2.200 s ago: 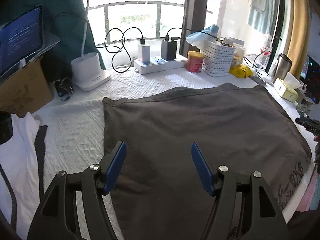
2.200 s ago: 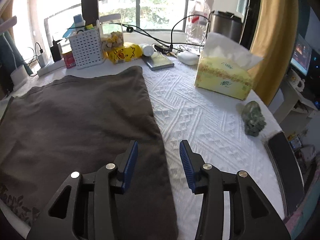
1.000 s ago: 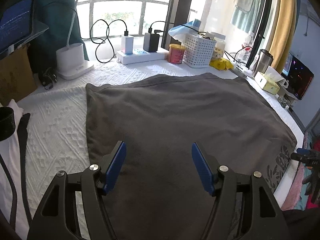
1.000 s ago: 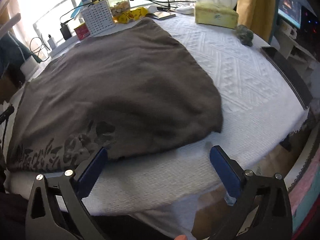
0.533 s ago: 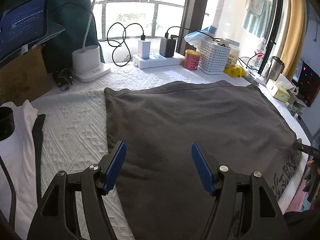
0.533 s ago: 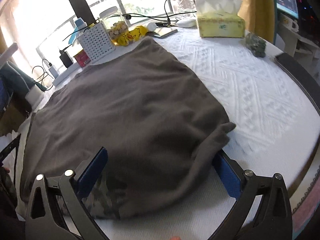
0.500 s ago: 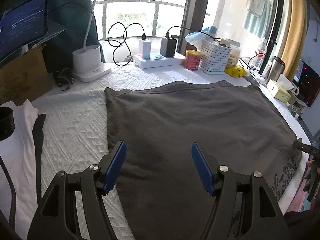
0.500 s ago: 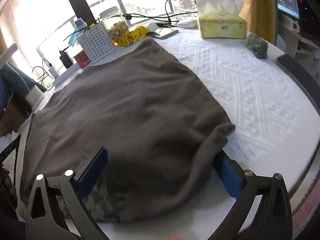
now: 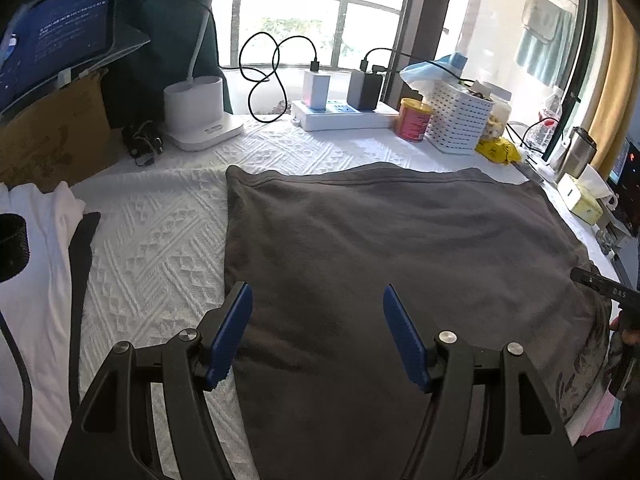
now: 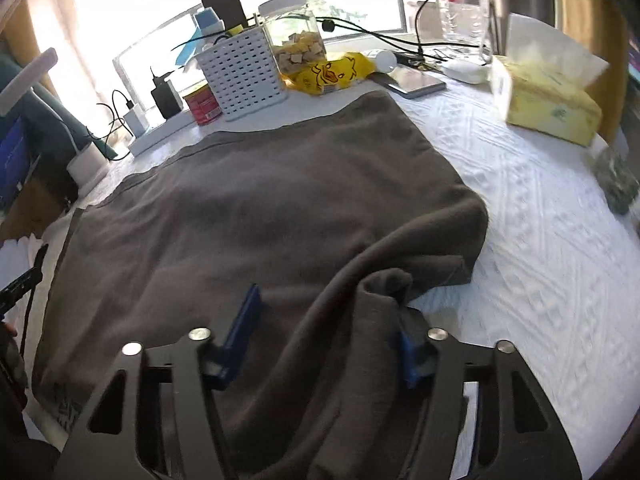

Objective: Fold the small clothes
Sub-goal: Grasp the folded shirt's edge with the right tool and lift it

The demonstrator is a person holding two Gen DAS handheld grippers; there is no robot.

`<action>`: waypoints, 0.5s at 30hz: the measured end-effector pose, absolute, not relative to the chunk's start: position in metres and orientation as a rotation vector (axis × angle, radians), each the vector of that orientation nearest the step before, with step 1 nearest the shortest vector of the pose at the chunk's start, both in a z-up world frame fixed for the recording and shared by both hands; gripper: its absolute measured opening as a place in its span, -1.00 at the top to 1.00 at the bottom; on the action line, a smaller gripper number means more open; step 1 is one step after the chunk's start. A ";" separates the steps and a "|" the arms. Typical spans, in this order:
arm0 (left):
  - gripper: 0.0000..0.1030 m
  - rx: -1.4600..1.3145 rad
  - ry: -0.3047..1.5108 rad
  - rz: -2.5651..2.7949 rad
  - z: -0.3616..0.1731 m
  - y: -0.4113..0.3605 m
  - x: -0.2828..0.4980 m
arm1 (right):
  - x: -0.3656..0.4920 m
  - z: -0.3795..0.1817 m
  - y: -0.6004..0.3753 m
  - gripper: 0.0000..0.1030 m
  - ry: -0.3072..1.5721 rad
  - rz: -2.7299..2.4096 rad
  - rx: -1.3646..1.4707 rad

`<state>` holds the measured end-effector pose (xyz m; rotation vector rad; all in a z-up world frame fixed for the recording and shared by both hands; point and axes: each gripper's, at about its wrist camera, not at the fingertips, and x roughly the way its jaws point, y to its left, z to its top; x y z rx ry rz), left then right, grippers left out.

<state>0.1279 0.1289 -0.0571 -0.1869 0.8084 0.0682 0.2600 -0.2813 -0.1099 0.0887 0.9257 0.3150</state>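
A dark grey garment (image 9: 380,248) lies spread flat on the white textured cloth (image 9: 152,240). My left gripper (image 9: 316,336) is open and empty, hovering over the garment's near left part. In the right wrist view my right gripper (image 10: 328,332) is open, its blue fingers (image 10: 244,320) wide apart. The garment's near right corner (image 10: 380,288) is bunched up and lies between them, draped over the right finger. The rest of the garment (image 10: 260,200) stays flat.
White clothing (image 9: 36,272) lies at the left. Along the back stand a lamp base (image 9: 196,108), power strip (image 9: 344,114), red can (image 9: 414,120) and white basket (image 9: 460,116). A yellow tissue box (image 10: 548,104) and a jar (image 10: 294,36) show at the right.
My right gripper has pushed forward onto the garment's near right corner, which now bunches up between the fingers. The left gripper has barely moved.
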 end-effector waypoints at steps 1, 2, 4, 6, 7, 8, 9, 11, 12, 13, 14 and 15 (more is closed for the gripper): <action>-0.32 -0.187 0.809 0.069 -0.057 0.129 0.129 | 0.263 -0.110 -0.280 -0.18 0.927 0.318 0.086; -0.32 -0.186 0.810 0.071 -0.057 0.129 0.131 | 0.266 -0.110 -0.279 -0.17 0.927 0.320 0.082; -0.32 -0.187 0.813 0.073 -0.057 0.131 0.133 | 0.269 -0.110 -0.276 -0.17 0.925 0.321 0.072; -0.32 -0.188 0.816 0.075 -0.058 0.133 0.135 | 0.272 -0.110 -0.274 -0.18 0.923 0.318 0.072; -0.32 -0.188 0.818 0.075 -0.059 0.133 0.136 | 0.274 -0.110 -0.274 -0.18 0.922 0.314 0.078; -0.32 -0.188 0.820 0.074 -0.060 0.134 0.138 | 0.276 -0.110 -0.274 -0.18 0.919 0.310 0.085; -0.32 -0.187 0.821 0.073 -0.060 0.134 0.139 | 0.279 -0.110 -0.273 -0.18 0.917 0.306 0.088; -0.32 -0.186 0.824 0.070 -0.061 0.136 0.141 | 0.284 -0.111 -0.271 -0.18 0.905 0.287 0.086; -0.32 -0.186 0.825 0.070 -0.062 0.136 0.142 | 0.286 -0.111 -0.269 -0.18 0.901 0.279 0.080; -0.32 -0.186 0.827 0.070 -0.063 0.137 0.142 | 0.289 -0.111 -0.267 -0.18 0.897 0.270 0.071; -0.32 -0.187 0.829 0.070 -0.063 0.138 0.143 | 0.292 -0.112 -0.265 -0.18 0.894 0.265 0.062; -0.32 -0.188 0.831 0.072 -0.064 0.139 0.144 | 0.295 -0.112 -0.264 -0.18 0.888 0.261 0.060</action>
